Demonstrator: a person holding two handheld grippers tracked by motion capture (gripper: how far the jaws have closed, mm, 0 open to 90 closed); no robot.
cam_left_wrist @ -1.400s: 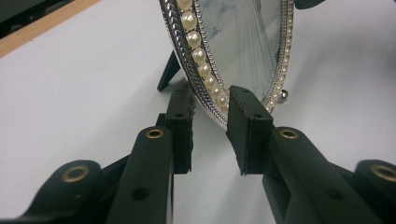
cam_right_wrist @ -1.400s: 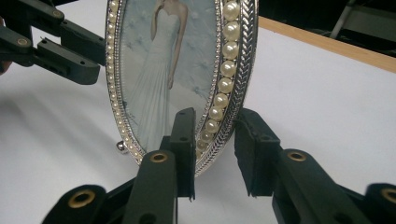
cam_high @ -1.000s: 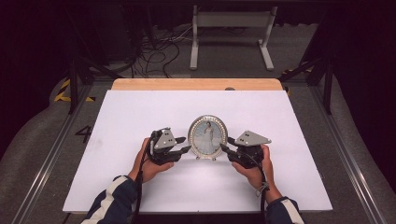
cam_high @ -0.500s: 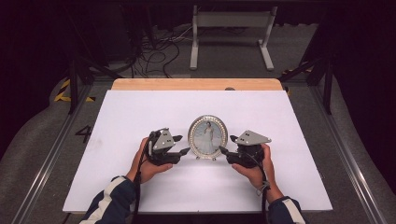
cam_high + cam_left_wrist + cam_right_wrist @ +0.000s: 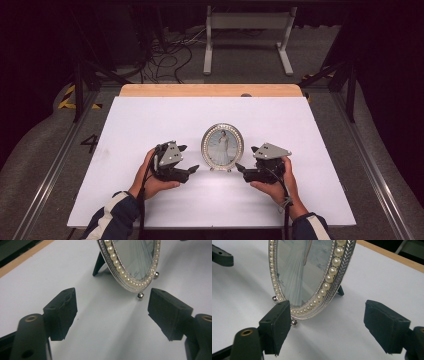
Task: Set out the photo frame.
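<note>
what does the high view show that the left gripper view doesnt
High view alone: the person's hands, the left claw and right claw flanking the upright oval photo frame, the wooden strip at the table's far edge, and cables on the floor. Left gripper view alone: the frame's black rear prop, its small ball feet and the pearl beading up close. Shared: the frame on the white table, the left claw's jaws, which have just been opening, apart with nothing gripped.

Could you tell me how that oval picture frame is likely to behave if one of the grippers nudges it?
The oval picture frame stands upright on small ball feet and a thin rear strut, so a push from the front would probably tip it backward. Its glazed front looks fragile. The pearl-studded rim seems rigid, perhaps slippery.
</note>
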